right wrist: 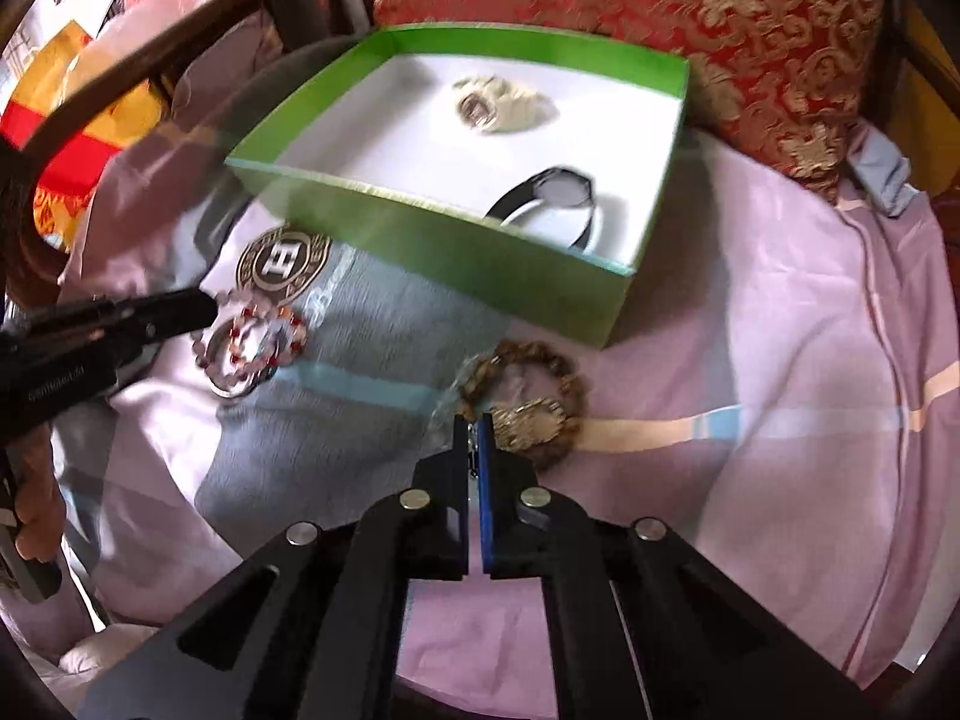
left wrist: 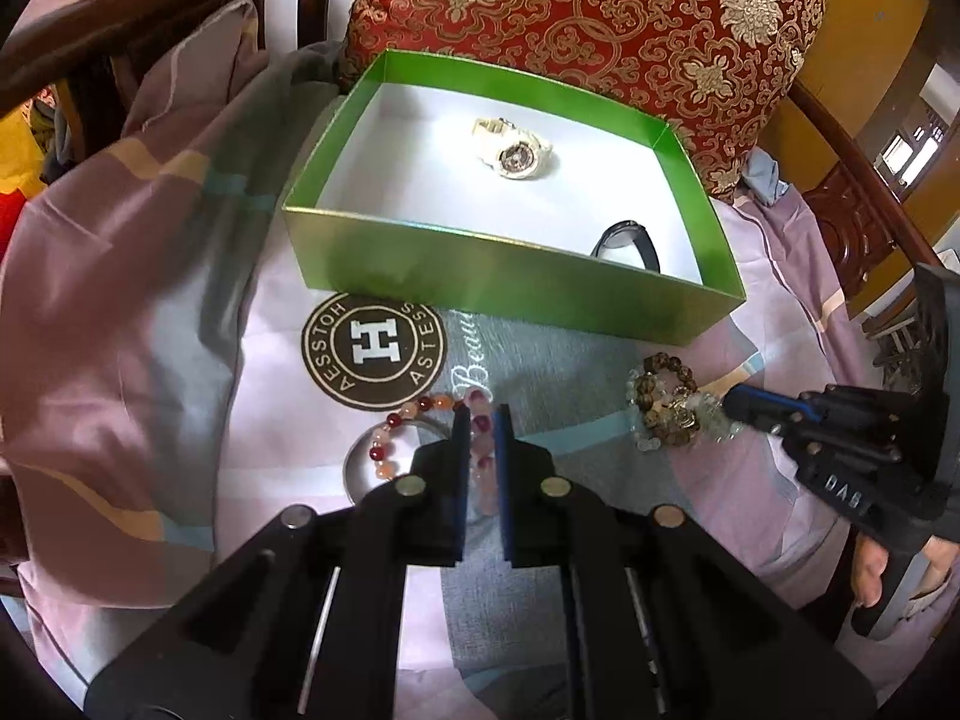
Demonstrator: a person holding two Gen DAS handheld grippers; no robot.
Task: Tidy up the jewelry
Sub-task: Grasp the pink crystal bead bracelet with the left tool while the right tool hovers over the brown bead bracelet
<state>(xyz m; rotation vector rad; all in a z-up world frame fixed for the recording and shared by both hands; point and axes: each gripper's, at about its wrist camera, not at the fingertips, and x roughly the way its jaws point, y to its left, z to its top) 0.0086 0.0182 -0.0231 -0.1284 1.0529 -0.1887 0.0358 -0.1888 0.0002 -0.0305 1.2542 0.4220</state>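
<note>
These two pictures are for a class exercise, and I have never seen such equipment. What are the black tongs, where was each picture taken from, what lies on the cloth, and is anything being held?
No robot here: a person holds a pair of hand-held tongs in each hand, and a wide-angle camera on each looks forward along its fingers. One picture comes from the left tongs, the other from the right tongs; each also shows the other pair at its edge.

On the pink and grey cloth stands an open green box holding a cream watch and a black watch. In front lie a red and pink bead bracelet over a metal bangle, and brown and clear bead bracelets.

The left tongs are shut on the red and pink bracelet; the right tongs are shut on the brown and clear bunch, at its clear beads.
</note>
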